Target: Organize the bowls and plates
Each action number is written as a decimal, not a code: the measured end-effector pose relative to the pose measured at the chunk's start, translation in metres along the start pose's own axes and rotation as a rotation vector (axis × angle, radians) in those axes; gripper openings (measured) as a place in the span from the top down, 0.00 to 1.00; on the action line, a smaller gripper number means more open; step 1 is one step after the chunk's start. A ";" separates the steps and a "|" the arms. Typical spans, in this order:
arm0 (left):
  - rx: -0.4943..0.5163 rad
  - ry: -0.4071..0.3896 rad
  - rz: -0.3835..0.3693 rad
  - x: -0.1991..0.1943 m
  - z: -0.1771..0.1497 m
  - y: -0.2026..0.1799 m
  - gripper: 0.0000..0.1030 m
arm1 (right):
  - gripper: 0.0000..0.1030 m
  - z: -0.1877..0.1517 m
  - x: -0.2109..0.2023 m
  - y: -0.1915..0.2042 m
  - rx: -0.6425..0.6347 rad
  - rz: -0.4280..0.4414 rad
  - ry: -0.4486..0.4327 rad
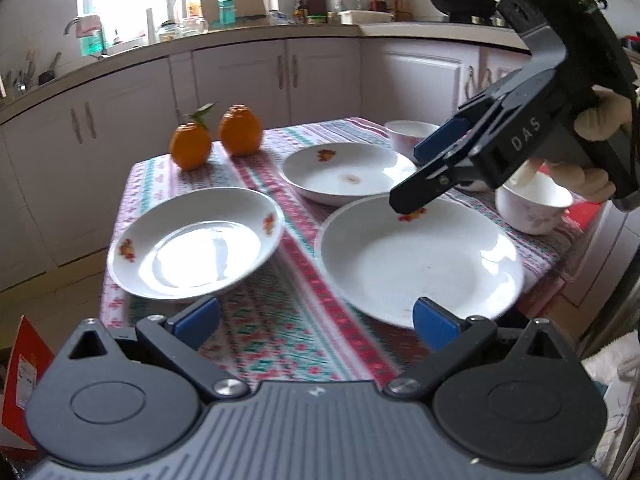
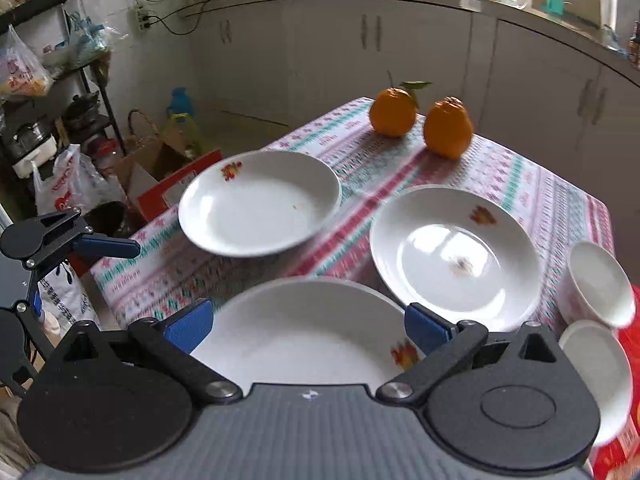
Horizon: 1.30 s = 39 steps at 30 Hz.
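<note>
The left gripper hovers above the near edge of the patterned tablecloth, its blue-padded fingers spread wide apart and holding nothing. The right gripper is also spread open and empty, positioned over the near plate; in the left wrist view its fingertips sit just above that plate's far rim. Three white plates lie separately on the table: the near plate, a left plate across a strip of cloth from it, and a far plate with a small brown mark at its centre. Two white bowls stand at the table's right edge, one beside the near plate and one behind the far plate. Two oranges stand at the far left corner, near each other.
</note>
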<state>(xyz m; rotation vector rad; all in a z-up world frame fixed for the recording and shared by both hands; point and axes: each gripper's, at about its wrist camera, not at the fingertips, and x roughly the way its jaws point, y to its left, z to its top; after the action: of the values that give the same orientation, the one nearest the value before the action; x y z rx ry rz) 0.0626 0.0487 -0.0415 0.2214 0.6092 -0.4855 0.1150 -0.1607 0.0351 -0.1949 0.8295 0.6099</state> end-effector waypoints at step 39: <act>0.121 0.089 -0.168 0.052 -0.009 -0.048 0.01 | 0.23 -0.033 0.032 -0.095 0.300 0.149 0.177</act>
<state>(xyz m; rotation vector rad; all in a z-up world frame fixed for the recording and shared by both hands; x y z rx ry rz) 0.0708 -0.0092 -0.0826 0.3093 0.6897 -0.6781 0.1657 -0.2370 -0.0176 0.0887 1.1027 0.6053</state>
